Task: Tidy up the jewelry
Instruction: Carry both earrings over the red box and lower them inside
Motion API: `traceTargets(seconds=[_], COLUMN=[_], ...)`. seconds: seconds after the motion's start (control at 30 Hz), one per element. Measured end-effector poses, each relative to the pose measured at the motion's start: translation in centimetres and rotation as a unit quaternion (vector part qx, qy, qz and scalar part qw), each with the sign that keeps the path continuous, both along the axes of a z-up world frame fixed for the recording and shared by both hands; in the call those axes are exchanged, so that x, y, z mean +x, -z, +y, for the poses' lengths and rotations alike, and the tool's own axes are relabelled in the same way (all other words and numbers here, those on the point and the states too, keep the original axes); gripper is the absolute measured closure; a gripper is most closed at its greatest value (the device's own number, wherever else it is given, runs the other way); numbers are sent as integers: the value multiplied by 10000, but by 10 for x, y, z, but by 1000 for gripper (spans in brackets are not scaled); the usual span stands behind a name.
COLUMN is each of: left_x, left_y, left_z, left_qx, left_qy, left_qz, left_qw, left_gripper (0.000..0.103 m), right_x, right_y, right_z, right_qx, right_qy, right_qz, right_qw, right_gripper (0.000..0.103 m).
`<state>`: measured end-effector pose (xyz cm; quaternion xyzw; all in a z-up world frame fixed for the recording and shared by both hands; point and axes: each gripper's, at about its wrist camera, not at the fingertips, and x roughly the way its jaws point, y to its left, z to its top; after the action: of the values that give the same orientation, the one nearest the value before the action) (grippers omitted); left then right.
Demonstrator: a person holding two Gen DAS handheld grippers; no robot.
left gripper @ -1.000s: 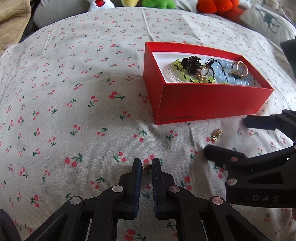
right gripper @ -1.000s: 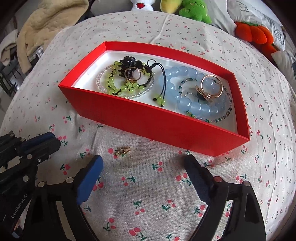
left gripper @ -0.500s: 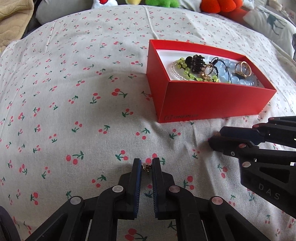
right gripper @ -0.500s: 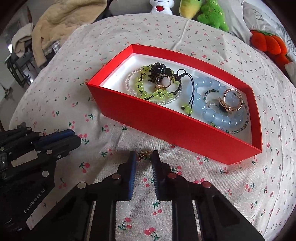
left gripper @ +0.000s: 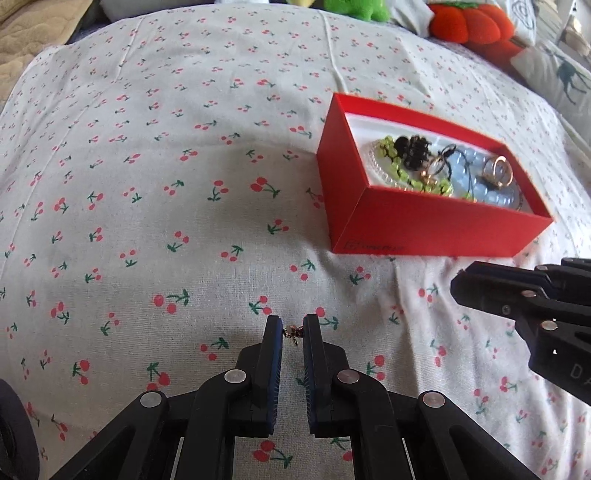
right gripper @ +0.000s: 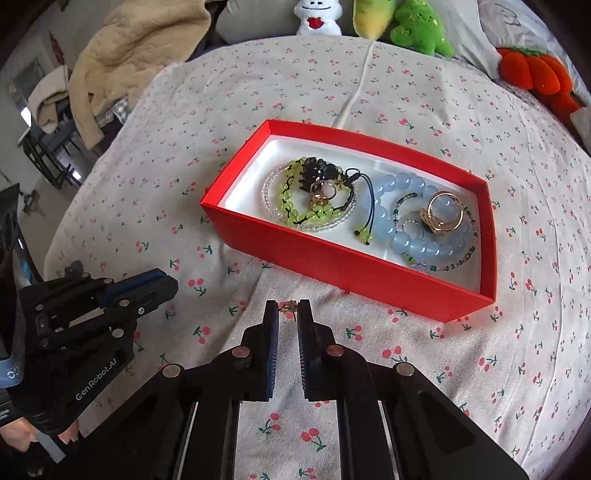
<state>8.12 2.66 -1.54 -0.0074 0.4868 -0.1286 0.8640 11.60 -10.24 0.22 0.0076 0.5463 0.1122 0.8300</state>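
Grippers both clamped on small gold pieces. Left gripper (left gripper: 292, 330) pinches a tiny gold earring (left gripper: 291, 331) at its fingertips, held over the cherry-print bedsheet (left gripper: 155, 177), near and left of the red box (left gripper: 417, 225). Right gripper (right gripper: 288, 309) has just been closing; a second gold earring (right gripper: 289, 306) now sits pinched between its tips, above the sheet just near of the box's long near wall. Red box (right gripper: 332, 269) lies open on the sheet, white-lined. Inside, left part: green bead bracelet (right gripper: 291, 210) with a black hair claw (right gripper: 317, 173) and a gold ring (right gripper: 325, 190) on top. Right part: pale blue bead bracelet (right gripper: 399, 206) with a larger gold ring (right gripper: 443, 216) resting on it. Plush toys (right gripper: 417, 31) at the far edge of the bed, beige blanket (right gripper: 136, 48) far left.
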Motion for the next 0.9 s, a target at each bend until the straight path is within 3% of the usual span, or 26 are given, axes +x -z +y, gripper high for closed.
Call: traceTargets(seconds=[0.5,0.9], left_x=[10,39], left_y=[-41,-51], left_z=[-2,-45], left_qx=[-392,-659], left_qy=[-115,38], left_qz=[-414,-554], left_qw=[9983,9963], left_gripper=[97,97], right_x=[0,24], right_y=[-43,-44], right_z=[-47,-72], right_qx=[440,698], right_qy=[535,940], right_qz=[-424,-469], right_qw=[9967,9920], right_gripper=[92,92])
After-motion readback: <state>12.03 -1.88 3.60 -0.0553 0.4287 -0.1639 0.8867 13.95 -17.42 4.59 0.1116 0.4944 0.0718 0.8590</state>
